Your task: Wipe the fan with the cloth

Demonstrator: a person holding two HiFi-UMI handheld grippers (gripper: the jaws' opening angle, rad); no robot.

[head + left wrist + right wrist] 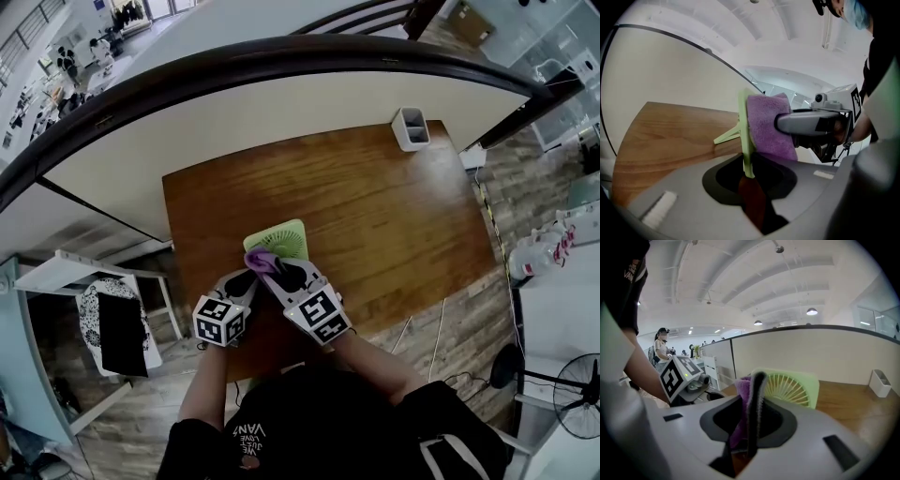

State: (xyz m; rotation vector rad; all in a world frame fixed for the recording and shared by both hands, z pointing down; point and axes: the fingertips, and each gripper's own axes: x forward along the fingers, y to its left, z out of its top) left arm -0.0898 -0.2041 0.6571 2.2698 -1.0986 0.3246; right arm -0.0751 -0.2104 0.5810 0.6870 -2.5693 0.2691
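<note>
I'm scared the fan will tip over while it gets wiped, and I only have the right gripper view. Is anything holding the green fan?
Observer: Yes. The left gripper has its jaws shut on the fan, right on its thin edge.
Operator: Does it have a leg too?
Observer: It does. A green prop slants from the side away from the cloth down to the table.
Operator: Is the cloth really touching it?
Observer: Yes. Seen side-on, the purple cloth lies flat against the fan's face.
</note>
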